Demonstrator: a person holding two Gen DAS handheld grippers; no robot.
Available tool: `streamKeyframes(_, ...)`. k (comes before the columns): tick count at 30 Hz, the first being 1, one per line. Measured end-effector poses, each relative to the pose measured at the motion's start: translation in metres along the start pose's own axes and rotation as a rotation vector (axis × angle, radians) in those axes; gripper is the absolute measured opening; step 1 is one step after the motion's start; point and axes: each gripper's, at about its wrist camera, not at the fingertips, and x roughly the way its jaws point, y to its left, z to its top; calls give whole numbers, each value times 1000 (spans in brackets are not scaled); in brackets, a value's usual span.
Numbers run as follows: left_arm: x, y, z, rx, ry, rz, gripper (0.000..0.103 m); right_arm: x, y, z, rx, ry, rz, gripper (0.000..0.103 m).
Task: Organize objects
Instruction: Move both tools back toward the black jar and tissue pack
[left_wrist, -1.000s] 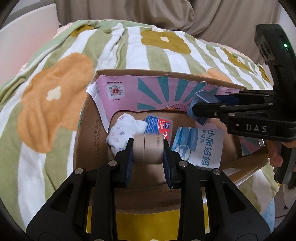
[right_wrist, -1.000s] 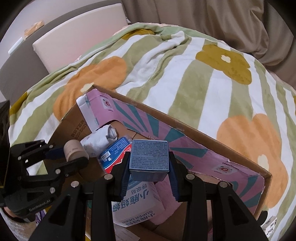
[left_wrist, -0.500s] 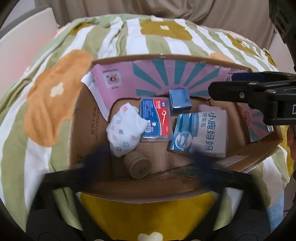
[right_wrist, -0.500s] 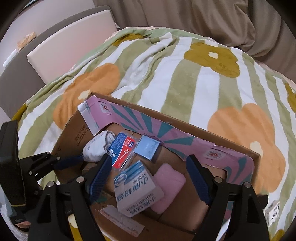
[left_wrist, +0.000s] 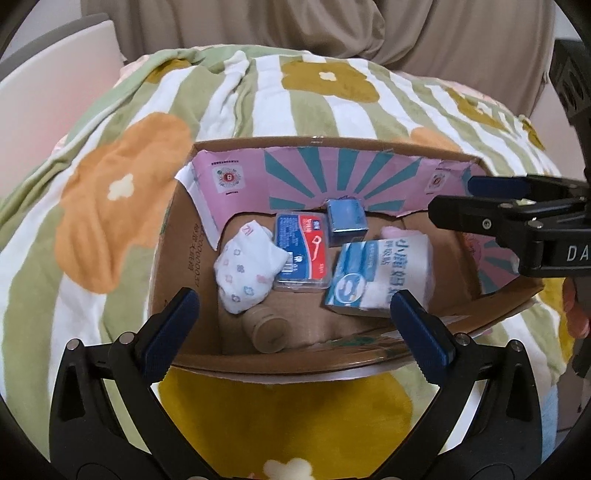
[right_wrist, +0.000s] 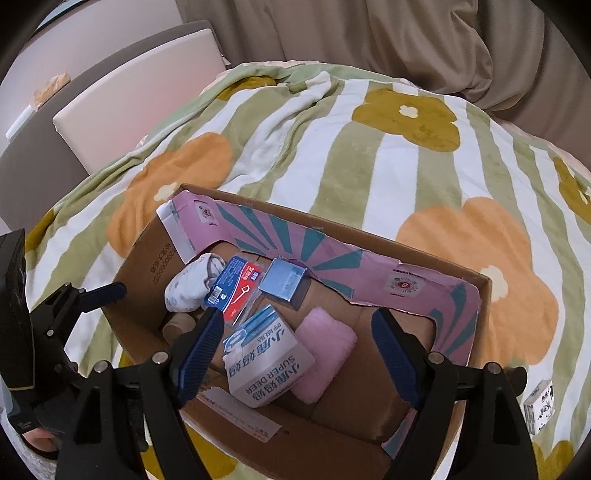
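A cardboard box (left_wrist: 173, 251) (right_wrist: 476, 295) with pink flaps sits on a striped flowered blanket. Inside lie a beige tape roll (left_wrist: 267, 328) (right_wrist: 177, 326), a white patterned sock (left_wrist: 245, 267) (right_wrist: 188, 286), a blue-red floss pack (left_wrist: 303, 251) (right_wrist: 234, 288), a small blue box (left_wrist: 347, 219) (right_wrist: 284, 282), a blue-white carton (left_wrist: 380, 275) (right_wrist: 266, 365) and a pink cloth (right_wrist: 323, 354). My left gripper (left_wrist: 295, 332) hangs open above the tape roll, holding nothing. My right gripper (right_wrist: 301, 354) is open over the carton and cloth, also empty; its side shows as a black arm (left_wrist: 509, 218).
The blanket (left_wrist: 110, 206) (right_wrist: 369, 147) covers a bed; a pale headboard panel (right_wrist: 136, 99) stands at the left and a beige curtain (right_wrist: 406, 37) hangs behind. A small black-and-white box (right_wrist: 539, 411) lies on the blanket right of the cardboard box. A person's fingers (left_wrist: 576, 314) show at the right edge.
Both grippers opened. The left one dropped the tape roll into the box's near corner; the right one dropped the small blue box by the far flap. Both grippers pulled up and away.
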Motion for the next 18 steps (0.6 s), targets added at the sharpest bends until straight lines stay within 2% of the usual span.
streamKeyframes(3, -9, -4, 1, -5, -25, -27, 103, -6, -3, -2, 6, -14, 14, 79)
streamKeyframes(7, -20, -13, 6, 6, -48, 13, 103, -21, -9, -6, -6, -42, 1, 79)
streamKeyframes(9, -26, -19, 10, 5, -56, 9, 103, -34, -14, -9, -17, -70, -20, 79)
streamKeyframes(14, -46, -47, 21, 20, -100, 1, 103, -71, -30, -16, -37, -148, -60, 79)
streamKeyframes(18, -61, -77, 28, 31, -145, -24, 103, -107, -47, -25, -52, -189, -48, 79)
